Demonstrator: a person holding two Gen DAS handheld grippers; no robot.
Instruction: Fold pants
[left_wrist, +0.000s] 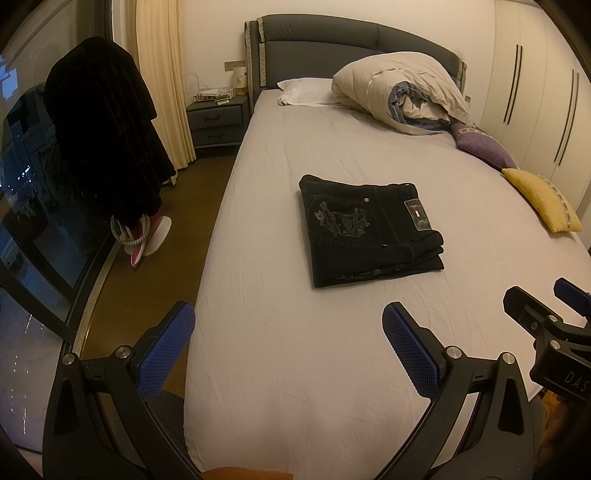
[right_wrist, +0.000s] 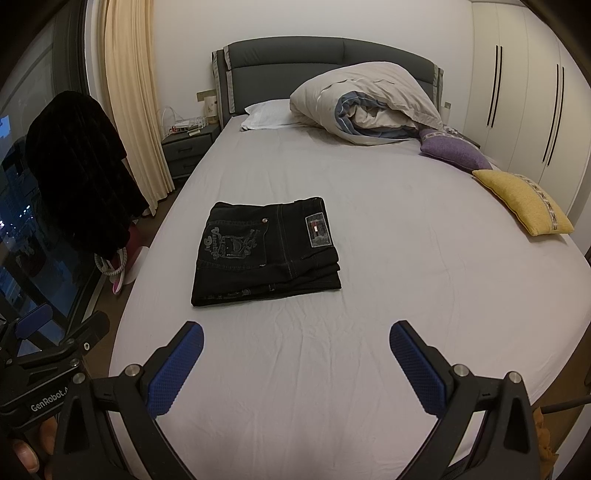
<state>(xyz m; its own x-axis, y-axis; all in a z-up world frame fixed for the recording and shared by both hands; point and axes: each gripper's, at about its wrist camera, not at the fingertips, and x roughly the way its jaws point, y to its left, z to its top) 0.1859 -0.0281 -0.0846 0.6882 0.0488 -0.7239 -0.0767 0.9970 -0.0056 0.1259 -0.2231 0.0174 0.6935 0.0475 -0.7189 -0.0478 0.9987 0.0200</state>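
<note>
Black denim pants (left_wrist: 371, 229), folded into a flat rectangle, lie mid-frame on the grey-sheeted bed (left_wrist: 332, 369). My left gripper (left_wrist: 289, 347) and right gripper (right_wrist: 296, 363) both spread wide, holding nothing, low in frame.

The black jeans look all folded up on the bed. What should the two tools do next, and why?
Probably just draw both back and stop. The black jeans already lie in a neat folded stack on the bed sheet, and neither tool touches them: the left tool and right tool hover open and empty near the foot of the bed. At most, I'd square the slightly uneven front edge.
</note>
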